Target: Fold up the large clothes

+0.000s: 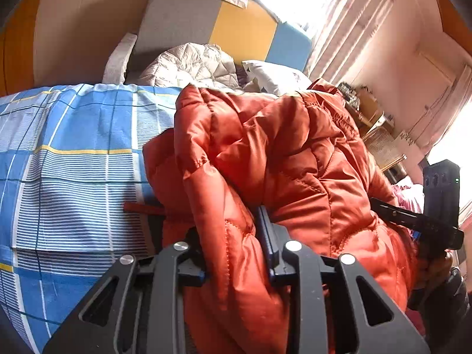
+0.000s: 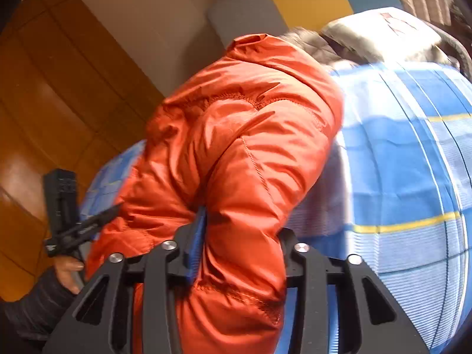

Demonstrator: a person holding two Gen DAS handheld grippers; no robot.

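An orange quilted puffer jacket (image 1: 280, 162) lies bunched on a bed with a blue checked sheet (image 1: 73, 162). My left gripper (image 1: 233, 242) is shut on a thick fold of the jacket, which fills the gap between its fingers. My right gripper (image 2: 242, 236) is shut on another fold of the same jacket (image 2: 236, 147), lifted above the sheet (image 2: 413, 162). Each gripper shows in the other's view: the right one at the right edge (image 1: 436, 218), the left one at the left (image 2: 70, 224).
A grey quilted jacket (image 1: 191, 65) and a white pillow (image 1: 274, 76) lie by the grey, yellow and blue headboard (image 1: 224, 26). Wooden wardrobe doors (image 2: 44, 103) stand on one side. A cluttered side table (image 1: 371, 118) and curtains stand by the bright window.
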